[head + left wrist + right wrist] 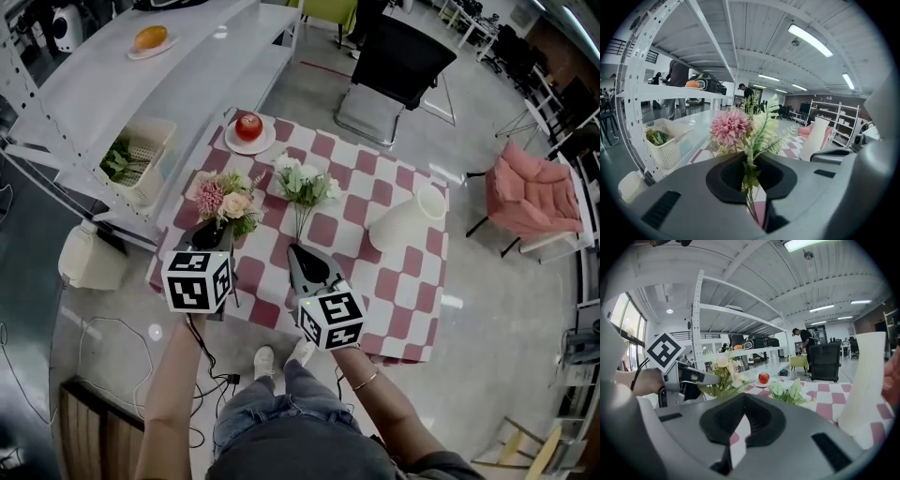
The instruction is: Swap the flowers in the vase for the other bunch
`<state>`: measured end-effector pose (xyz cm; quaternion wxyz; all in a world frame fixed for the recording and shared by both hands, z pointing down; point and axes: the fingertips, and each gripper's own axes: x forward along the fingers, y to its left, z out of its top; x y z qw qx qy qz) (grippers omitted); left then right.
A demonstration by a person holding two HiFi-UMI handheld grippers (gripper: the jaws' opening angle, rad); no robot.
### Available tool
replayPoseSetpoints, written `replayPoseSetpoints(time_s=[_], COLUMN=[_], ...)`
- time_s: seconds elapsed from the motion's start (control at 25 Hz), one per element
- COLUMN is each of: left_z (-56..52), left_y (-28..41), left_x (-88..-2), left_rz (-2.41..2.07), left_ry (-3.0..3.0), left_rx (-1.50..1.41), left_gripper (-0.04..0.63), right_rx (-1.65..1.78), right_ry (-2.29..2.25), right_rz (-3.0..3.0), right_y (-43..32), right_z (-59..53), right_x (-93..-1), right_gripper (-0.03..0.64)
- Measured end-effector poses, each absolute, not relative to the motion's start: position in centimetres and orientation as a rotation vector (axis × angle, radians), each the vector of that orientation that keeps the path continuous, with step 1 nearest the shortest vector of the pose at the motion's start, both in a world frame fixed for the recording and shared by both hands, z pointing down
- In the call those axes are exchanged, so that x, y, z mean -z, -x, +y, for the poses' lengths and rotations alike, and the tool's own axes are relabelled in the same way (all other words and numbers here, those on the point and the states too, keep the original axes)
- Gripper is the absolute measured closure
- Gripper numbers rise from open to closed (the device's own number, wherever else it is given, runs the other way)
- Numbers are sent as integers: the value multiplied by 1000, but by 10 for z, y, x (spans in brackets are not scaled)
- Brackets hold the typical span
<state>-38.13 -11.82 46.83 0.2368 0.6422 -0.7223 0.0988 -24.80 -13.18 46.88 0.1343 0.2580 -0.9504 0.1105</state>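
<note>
Right gripper (300,253): jaws slightly parted, empty, at table (412,309) 6 o'clock.
Left gripper (208,234): clamped on pink bunch (228,202) stems, 9 o'clock.
White bunch (305,183): lying centre.
Vase (408,220): 3 o'clock, empty.
Handling, judged: light, bendy stems, crushable blooms; grip low on stems.

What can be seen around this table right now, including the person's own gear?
Table: one, red-and-white checked cloth, centre.
Apple: one, red, on a white plate, table's far left corner.
White flower bunch: one, white and green, lying mid-table.
Pink flower bunch: one, pink and green, held over the table's left side.
Vase: one, white, table's right, no flowers inside.
Basket: one, white, greens inside, on the shelf unit.
Black chair: one, beyond the table.
Pink armchair: one, right.
Left gripper: one, grey, shut on the pink bunch's stems.
Right gripper: one, grey, jaws apart, empty.
</note>
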Motion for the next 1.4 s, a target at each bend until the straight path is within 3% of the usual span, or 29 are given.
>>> replayPoseSetpoints(time_s=[0.72,1.4], left_z=[-164,-156], left_y=[389,375], left_x=[-538,-523], left_rz=[-1952,-2037], left_ry=[-1616,-1505], left_rx=[-325,-242], left_gripper=[529,344], right_rx=[-344,-340], right_ry=[-752,-770], right_rz=[-2710,-2741], right_y=[234,194], right_z=[-163,-187], right_x=[-488,-477], right_gripper=[606,606])
